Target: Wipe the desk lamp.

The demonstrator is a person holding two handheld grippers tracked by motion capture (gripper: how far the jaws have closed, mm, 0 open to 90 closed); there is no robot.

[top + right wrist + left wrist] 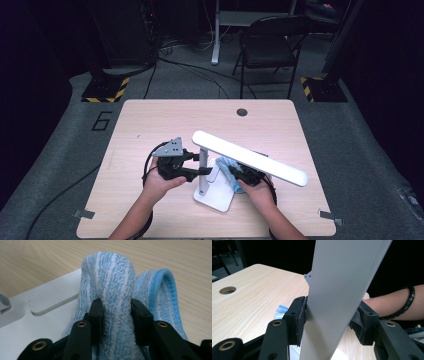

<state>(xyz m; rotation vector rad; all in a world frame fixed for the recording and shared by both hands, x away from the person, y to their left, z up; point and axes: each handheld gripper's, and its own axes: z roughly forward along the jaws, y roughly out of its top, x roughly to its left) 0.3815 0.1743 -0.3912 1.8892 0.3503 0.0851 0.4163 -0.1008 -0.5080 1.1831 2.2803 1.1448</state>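
Here the left gripper (196, 163) clamps the upright post (203, 167) of the white desk lamp (248, 156), steadying it mid-table. To its right, the right gripper (116, 308) pinches a folded blue cloth (117, 285) pressed onto the lamp base (37, 315). Wiping looks underway: the base is being cleaned, and the long lamp head likely remains.

A light wooden surface (150, 120) is sitting on grey carpet (60, 165) marked with a "6" (102, 120). A black folding chair (270, 45) is standing behind it, between two stand bases edged in yellow-black tape (106, 90). Cables (190, 65) are trailing across the floor; the surroundings are lying in darkness.
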